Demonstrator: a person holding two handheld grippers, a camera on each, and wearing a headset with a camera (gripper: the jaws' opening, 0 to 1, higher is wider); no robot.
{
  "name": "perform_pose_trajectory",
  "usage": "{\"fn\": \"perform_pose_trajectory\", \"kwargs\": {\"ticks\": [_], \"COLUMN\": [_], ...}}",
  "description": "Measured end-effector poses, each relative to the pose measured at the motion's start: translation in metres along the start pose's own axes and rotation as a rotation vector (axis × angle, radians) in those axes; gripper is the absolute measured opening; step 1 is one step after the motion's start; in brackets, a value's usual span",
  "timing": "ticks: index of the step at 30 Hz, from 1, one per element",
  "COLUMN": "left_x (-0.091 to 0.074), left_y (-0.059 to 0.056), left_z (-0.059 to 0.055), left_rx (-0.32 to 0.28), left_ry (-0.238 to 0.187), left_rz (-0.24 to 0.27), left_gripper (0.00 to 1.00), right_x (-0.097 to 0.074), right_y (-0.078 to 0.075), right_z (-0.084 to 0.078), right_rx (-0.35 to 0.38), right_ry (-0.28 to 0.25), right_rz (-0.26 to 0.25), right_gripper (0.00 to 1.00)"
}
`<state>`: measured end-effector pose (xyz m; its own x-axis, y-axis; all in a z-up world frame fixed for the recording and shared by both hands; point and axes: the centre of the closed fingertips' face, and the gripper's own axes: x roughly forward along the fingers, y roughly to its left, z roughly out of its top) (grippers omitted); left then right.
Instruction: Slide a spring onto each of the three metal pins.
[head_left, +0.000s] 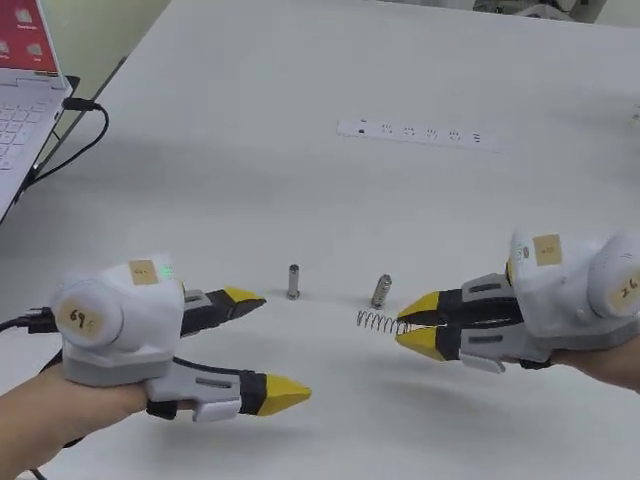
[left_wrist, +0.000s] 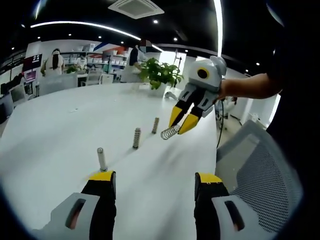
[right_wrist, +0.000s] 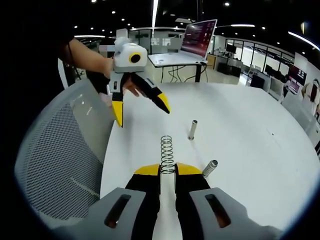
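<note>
**Right gripper (head_left: 415, 323).** The jaws are clamped on one end of a loose spring (head_left: 378, 321). The rest of the coil projects straight out past the yellow tips, towards the left gripper (head_left: 265, 345). In the right gripper view the coil (right_wrist: 166, 150) extends forward from between the closed tips of the right gripper (right_wrist: 167, 169).

**Left gripper.** The jaws are spread wide apart with nothing between them. In its own view, the left gripper (left_wrist: 156, 177) faces the right gripper (left_wrist: 178, 126), which holds the spring (left_wrist: 170, 132) above the white table (head_left: 300, 180).

**Pins.**
- A bare pin (head_left: 293, 281) stands upright just ahead of the left gripper's far jaw tip. It lies between the two grippers and touches neither.
- A sprung pin (head_left: 381, 291), already carrying a coil, stands just beside the right gripper's tips, on their right-hand side and near the held spring.
- In the left gripper view, a second sprung pin (left_wrist: 155, 125) stands beyond the first one (left_wrist: 136, 138), close to the right gripper's tips.

**Beyond both grippers.** A power strip (head_left: 415, 132) lies well away on the table. A laptop (head_left: 25, 80) sits well off to the left gripper's outer side.
</note>
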<state>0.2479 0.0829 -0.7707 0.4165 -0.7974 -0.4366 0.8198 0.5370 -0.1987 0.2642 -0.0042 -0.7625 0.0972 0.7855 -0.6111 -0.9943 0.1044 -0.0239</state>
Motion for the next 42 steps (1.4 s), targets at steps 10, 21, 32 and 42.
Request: {"fn": "perform_pose_trajectory", "kwargs": {"ticks": [10,21,32,42], "left_x": [0.02,0.04,0.056,0.06], "left_y": [-0.013,-0.03,-0.046,-0.049], "left_z": [0.016,0.023,0.037,0.045], "left_rx": [0.04,0.088,0.132,0.146], "left_ry": [-0.003,0.011,0.001,-0.014], "left_rz": [-0.081,-0.138,-0.188,-0.209], "left_gripper": [0.4,0.3,0.21,0.1], "right_x": [-0.001,-0.004,-0.006,-0.011], "right_y": [0.008,0.015,0.02,0.019], "right_z": [-0.001,-0.007,-0.004,0.0], "right_rx": [-0.022,-0.046,-0.046,-0.038], "right_ry": [0.015,0.034,0.01,-0.01], "right_rz": [0.022,0.037,0.05,0.047], "right_gripper": [0.08,0.08,0.08,0.07]}}
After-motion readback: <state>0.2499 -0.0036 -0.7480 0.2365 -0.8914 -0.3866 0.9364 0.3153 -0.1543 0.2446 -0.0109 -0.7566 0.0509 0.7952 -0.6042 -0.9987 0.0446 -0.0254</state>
